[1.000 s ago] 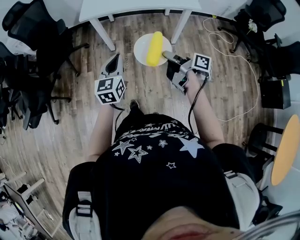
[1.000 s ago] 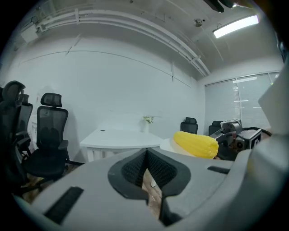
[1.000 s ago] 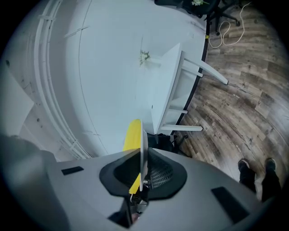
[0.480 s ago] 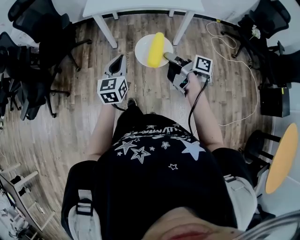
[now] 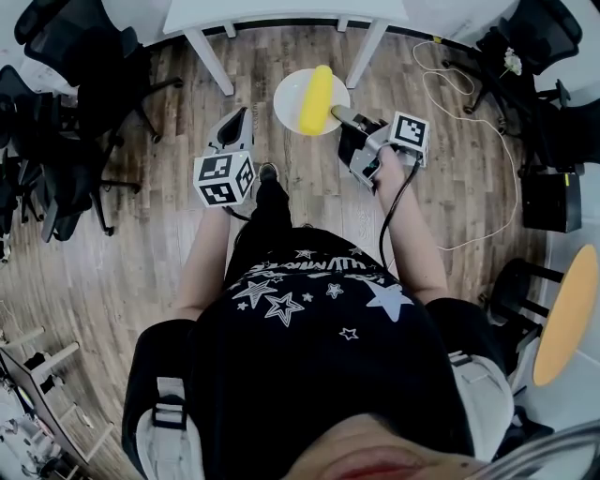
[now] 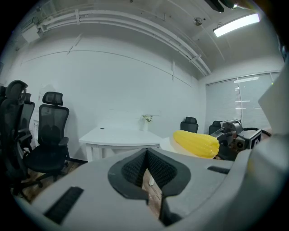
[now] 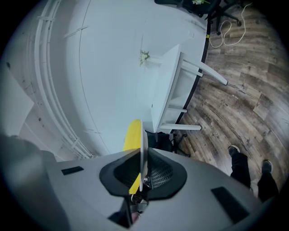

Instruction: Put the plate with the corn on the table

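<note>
1. Grey right gripper (image 7: 141,175) pinches the rim of the white plate (image 5: 289,101) between narrow jaws.
2. Yellow corn (image 5: 316,98) lies on the plate.
3. Left gripper (image 6: 145,169), at 9 o'clock, has its jaws together and empty.
4. White table (image 5: 281,13) stands at 12 o'clock, beyond the plate.

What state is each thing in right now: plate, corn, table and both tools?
plate: held in the air by its rim, roughly level.
corn: lying on the plate.
table: standing ahead, plate not yet on it.
right tool: shut on the plate's rim.
left tool: shut, holding nothing.
</note>
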